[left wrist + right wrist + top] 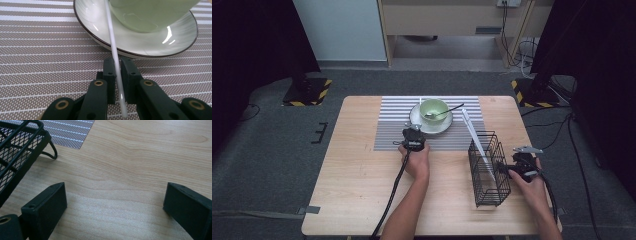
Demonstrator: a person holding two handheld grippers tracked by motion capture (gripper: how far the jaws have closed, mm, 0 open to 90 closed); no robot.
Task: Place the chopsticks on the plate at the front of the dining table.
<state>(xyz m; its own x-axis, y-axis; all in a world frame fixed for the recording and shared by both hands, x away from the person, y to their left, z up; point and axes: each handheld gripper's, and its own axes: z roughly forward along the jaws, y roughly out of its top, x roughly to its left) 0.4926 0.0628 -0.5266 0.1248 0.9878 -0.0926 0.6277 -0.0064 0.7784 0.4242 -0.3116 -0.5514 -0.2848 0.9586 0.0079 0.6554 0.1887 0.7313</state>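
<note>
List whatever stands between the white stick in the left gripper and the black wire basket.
Nothing visible. From the left gripper and its white stick to the wire basket lies only bare table. The saucer sits on the far side, off that path.

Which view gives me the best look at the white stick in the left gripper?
The left gripper view: the white stick runs between the left gripper and over the saucer rim. In the high view it's too small to make out.
</note>
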